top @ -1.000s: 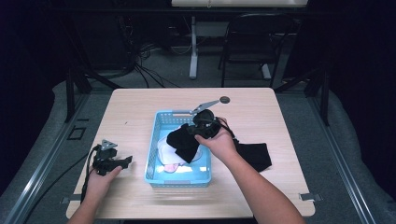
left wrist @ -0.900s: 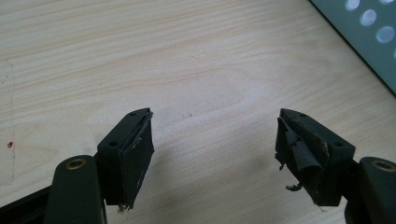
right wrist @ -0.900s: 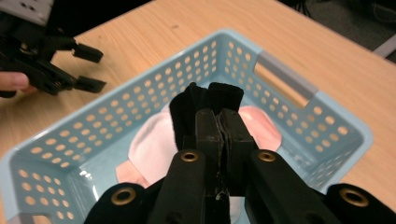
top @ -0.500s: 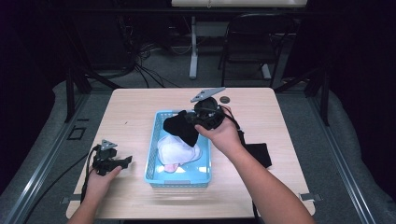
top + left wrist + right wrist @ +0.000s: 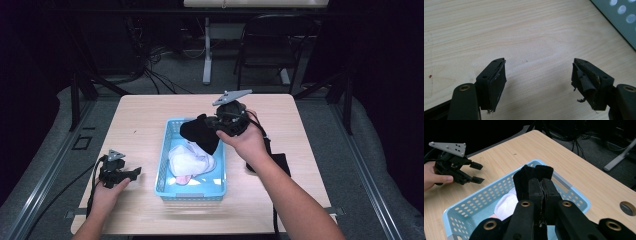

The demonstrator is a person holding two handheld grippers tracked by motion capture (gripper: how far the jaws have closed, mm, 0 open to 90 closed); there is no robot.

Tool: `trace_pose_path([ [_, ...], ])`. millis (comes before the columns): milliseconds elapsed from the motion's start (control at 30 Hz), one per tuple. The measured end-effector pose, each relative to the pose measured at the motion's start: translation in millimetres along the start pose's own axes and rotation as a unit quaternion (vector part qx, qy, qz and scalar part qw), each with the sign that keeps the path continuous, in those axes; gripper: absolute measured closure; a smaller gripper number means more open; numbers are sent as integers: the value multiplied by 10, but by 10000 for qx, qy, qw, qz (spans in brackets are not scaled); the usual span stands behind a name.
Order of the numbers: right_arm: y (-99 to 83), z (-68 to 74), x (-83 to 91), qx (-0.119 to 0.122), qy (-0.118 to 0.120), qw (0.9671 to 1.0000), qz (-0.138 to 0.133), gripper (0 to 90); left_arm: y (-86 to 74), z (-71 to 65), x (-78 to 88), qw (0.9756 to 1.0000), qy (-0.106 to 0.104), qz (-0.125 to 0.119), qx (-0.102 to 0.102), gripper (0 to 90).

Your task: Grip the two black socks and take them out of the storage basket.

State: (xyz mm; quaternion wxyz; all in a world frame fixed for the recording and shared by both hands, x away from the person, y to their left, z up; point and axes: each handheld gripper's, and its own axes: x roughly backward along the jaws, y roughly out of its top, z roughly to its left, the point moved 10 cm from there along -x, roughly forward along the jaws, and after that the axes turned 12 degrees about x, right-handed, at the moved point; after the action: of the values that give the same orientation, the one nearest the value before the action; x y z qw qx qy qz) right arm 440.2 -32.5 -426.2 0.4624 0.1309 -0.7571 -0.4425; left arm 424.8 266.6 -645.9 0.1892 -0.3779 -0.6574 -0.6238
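A light blue perforated basket (image 5: 192, 196) stands mid-table with a white cloth (image 5: 192, 160) in it. Above its far right corner my right gripper (image 5: 214, 125) is shut on a black cloth (image 5: 200, 134), which hangs clear over the basket. In the right gripper view the jaws (image 5: 541, 183) pinch the black cloth (image 5: 534, 175) above the basket (image 5: 474, 200) and the white cloth (image 5: 506, 206). My left gripper (image 5: 132, 173) rests on the table left of the basket, open, with nothing between its jaws (image 5: 539, 75).
A second black cloth (image 5: 281, 162) lies on the table right of the basket, partly under the right forearm. The tabletop has a round hole (image 5: 627, 208) near its far right. A basket corner (image 5: 621, 20) sits close to the left gripper. A chair (image 5: 272, 45) stands beyond the table.
The right gripper has risen with the black cloth, lifting it out of the basket and toward the far side. The left gripper has stayed in place.
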Motion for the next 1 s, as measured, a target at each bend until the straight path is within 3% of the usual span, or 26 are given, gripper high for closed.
trace_pose_path([
  [500, -319, -328, 423, -211, -419, 9989, 58, 875, -6, -3, -9, 10000, 15, -3, 10, 276],
  [1000, -779, -441, 759, -538, -676, 9962, 87, 874, -14, 6, -11, 10000, 42, 26, 6, 276],
])
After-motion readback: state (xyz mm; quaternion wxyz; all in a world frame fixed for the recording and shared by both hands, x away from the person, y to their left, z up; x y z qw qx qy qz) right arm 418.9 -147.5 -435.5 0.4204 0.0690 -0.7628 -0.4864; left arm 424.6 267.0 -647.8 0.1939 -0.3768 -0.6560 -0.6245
